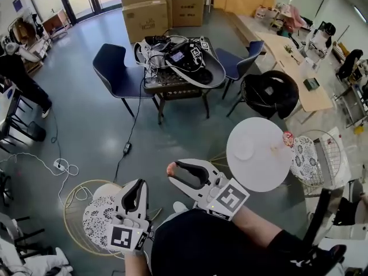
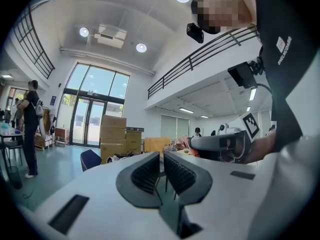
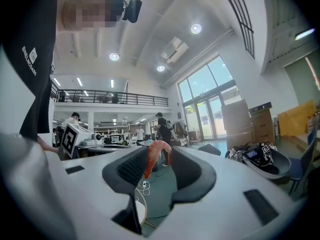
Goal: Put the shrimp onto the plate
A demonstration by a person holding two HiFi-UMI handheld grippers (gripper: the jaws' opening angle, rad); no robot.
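An orange-pink shrimp (image 3: 156, 156) hangs curled between the dark pads of my right gripper (image 3: 159, 160), which is shut on it. In the head view that gripper (image 1: 175, 171) is held up at the middle, with the shrimp (image 1: 171, 168) at its tip. A small white plate (image 1: 244, 150) lies on a round white table (image 1: 267, 168) to the right of the gripper and below it. My left gripper (image 1: 135, 195) is low at the left with its ribbed pads (image 2: 147, 174) close together and nothing between them. In the left gripper view the right gripper (image 2: 220, 143) shows beside it.
A pink item (image 1: 288, 138) lies at the round table's far edge. Wire stools with lace cushions (image 1: 98, 214) (image 1: 305, 160) stand on either side. Blue chairs (image 1: 118, 73), a dark table with cables (image 1: 178, 68) and cardboard boxes (image 1: 146, 16) lie farther off. A person (image 1: 20, 79) stands at the far left.
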